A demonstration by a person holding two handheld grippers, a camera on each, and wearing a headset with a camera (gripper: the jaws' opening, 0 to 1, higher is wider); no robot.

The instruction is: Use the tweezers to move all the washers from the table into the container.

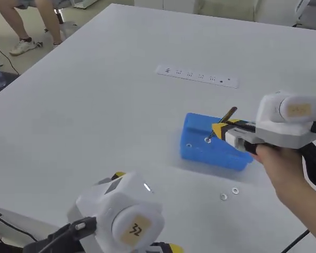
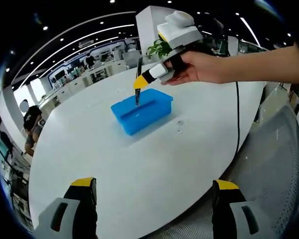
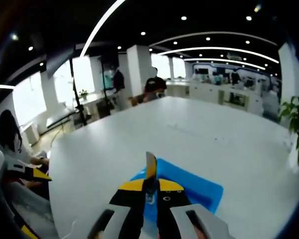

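The right gripper has its jaws clamped on the tweezers, tips down in the container below. Release low so nothing bounces out. 2 washers lie on the surface beside those jaws. The left gripper has its jaws spread.

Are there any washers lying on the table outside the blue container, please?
Yes, two washers lie on the table just in front of the container.
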